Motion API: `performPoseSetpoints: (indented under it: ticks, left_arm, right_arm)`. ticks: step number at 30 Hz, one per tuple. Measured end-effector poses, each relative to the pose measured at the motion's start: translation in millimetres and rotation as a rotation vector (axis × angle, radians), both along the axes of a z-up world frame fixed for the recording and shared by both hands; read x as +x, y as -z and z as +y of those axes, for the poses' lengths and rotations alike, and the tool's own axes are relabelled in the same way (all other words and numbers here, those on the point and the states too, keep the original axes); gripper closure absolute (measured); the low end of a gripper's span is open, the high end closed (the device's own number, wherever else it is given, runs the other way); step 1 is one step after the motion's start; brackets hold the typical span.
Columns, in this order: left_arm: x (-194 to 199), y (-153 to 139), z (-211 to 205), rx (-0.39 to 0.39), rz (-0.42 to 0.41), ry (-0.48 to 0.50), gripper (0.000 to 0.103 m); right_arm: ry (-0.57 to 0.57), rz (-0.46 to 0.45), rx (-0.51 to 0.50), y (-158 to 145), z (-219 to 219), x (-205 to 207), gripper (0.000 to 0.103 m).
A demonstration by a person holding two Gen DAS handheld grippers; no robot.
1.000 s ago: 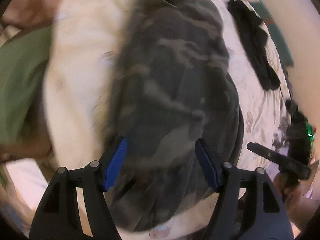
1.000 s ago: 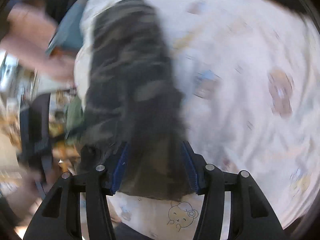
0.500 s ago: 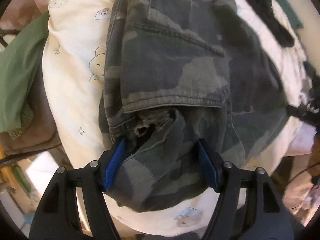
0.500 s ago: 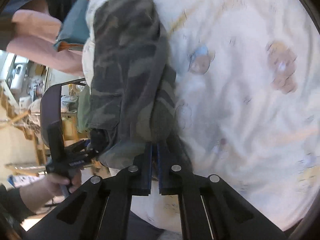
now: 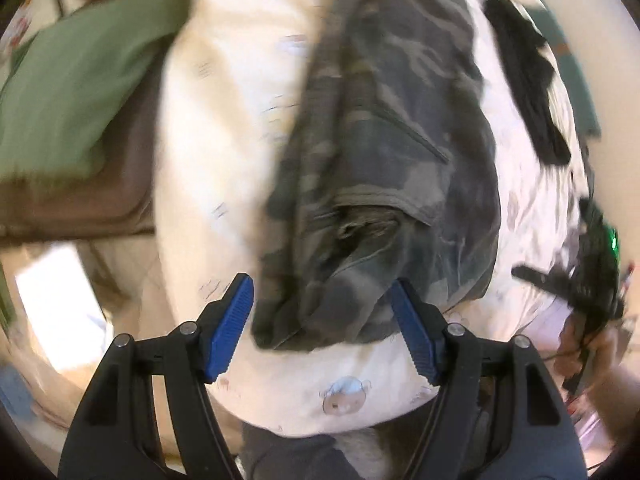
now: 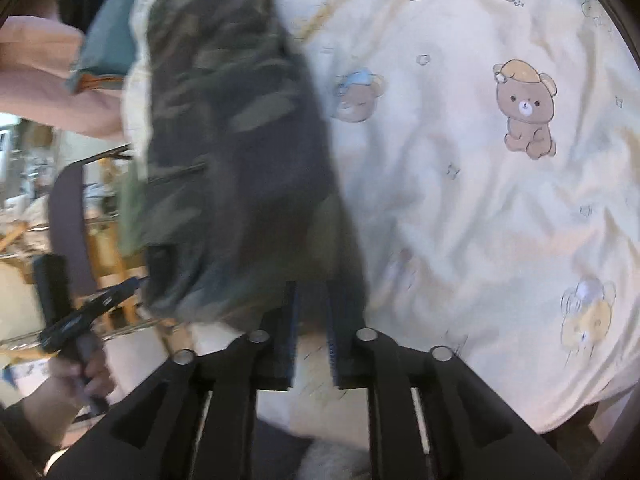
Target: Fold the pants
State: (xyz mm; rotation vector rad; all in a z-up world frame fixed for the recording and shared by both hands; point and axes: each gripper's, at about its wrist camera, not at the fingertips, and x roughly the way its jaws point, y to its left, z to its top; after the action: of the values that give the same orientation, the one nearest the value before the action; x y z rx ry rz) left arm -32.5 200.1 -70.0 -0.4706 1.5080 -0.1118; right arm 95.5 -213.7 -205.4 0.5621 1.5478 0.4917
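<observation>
R hand-held gripper (image 6: 312, 328) opening off camo pants (image 6: 240, 140); L hand-held gripper (image 5: 324, 328) apart, straddling hem w/o pinching: fold may slump on bedsheet (image 6: 480, 200).

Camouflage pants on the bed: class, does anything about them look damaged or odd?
Yes. The camouflage cotton pants show a frayed, torn opening beneath a pocket flap, just ahead of the left gripper, edges ragged.

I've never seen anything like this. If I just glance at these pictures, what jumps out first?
The camouflage pants, lying bunched lengthwise down the middle of a cream bedsheet printed with little cartoon bears. At the bottom of each picture, black tongs with blue pads reach in: the left tongs stand wide open around the near end of the pants, while the right tongs are opening with a dark edge of the pants between their pads.
</observation>
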Motion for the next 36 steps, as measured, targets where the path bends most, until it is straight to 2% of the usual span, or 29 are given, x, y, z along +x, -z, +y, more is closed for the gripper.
performPoseSetpoints:
  ticks: [1, 2, 3, 5, 6, 7, 8, 9, 10, 11, 13, 17, 20, 22, 24, 26, 29, 33, 36]
  left_arm:
    - [-4.8, 3.1, 7.0, -0.008, 0.017, -0.020, 0.037]
    - [-5.8, 5.9, 3.9, -0.016, 0.026, -0.020, 0.037]
    - [-6.7, 8.1, -3.0, -0.019, 0.033, -0.013, 0.038]
    - [-7.6, 13.3, -21.7, -0.055, 0.035, 0.009, 0.047]
    - [-7.0, 14.2, -32.5, -0.067, 0.029, 0.032, 0.047]
    - [-3.5, 16.6, -42.5, -0.034, 0.016, 0.054, 0.047]
    - [-1.3, 18.4, -49.9, -0.006, 0.003, 0.070, 0.048]
    - [-1.2, 19.1, -51.6, 0.009, -0.006, 0.075, 0.056]
    - [-1.4, 20.3, -51.0, 0.027, -0.007, 0.074, 0.090]
    - [-1.4, 21.1, -47.0, 0.026, 0.001, 0.066, 0.092]
    - [-6.2, 9.8, -29.2, -0.064, -0.022, 0.026, 0.093]
    - [-24.7, -16.6, -6.6, -0.136, -0.072, 0.009, 0.094]
    - [-37.1, -12.3, -1.3, -0.119, -0.076, -0.023, 0.094]
    - [-43.3, 12.0, 0.3, -0.102, -0.026, -0.073, 0.094]
    - [-42.6, 29.3, -7.9, -0.055, -0.007, -0.045, 0.093]
    - [-38.7, 42.1, -19.6, -0.006, -0.014, 0.025, 0.093]
    - [-38.8, 50.8, -24.0, 0.006, -0.003, 0.043, 0.092]
    - [-36.4, 47.5, -39.8, 0.062, -0.013, 0.112, 0.092]
    - [-39.8, 54.4, -55.0, 0.120, -0.005, 0.173, 0.092]
  right_arm:
    - [0.000, 0.017, 0.016, 0.6, -1.9, -4.1, 0.061]
    - [0.016, 0.045, 0.030, 4.0, -2.5, -8.6, 0.042]
    - [0.032, 0.057, 0.040, 7.7, -6.1, -11.2, 0.041]
    - [0.065, 0.101, 0.052, 22.8, -3.1, -11.1, 0.041]
    - [0.105, 0.148, 0.063, 36.3, -2.7, -12.1, 0.041]
    - [0.130, 0.181, 0.076, 44.6, -0.5, -13.7, 0.041]
    - [0.152, 0.205, 0.091, 50.9, -1.4, -17.8, 0.047]
    - [0.167, 0.210, 0.102, 56.2, 1.0, -19.2, 0.067]
    - [0.156, 0.183, 0.078, 54.4, 2.4, -19.2, 0.081]
    - [0.133, 0.158, 0.058, 50.0, 7.9, -19.4, 0.093]
    - [0.074, 0.089, 0.051, 30.1, 12.6, -20.6, 0.102]
    - [-0.020, -0.026, 0.089, -17.9, 7.5, -20.2, 0.102]
    - [-0.062, -0.055, 0.053, -25.9, 3.3, -18.3, 0.103]
    - [-0.043, -0.002, 0.015, -4.1, -7.1, -17.6, 0.103]
    - [-0.011, 0.059, -0.013, 19.8, -15.5, -17.9, 0.103]
    - [0.015, 0.096, 0.008, 32.6, -14.9, -17.1, 0.103]
    - [0.033, 0.034, 0.066, 13.3, -6.1, -12.0, 0.103]
    - [-0.110, -0.100, 0.065, -23.6, 42.9, 16.4, 0.103]
    - [-0.142, -0.086, 0.014, -10.9, 67.5, 33.2, 0.103]
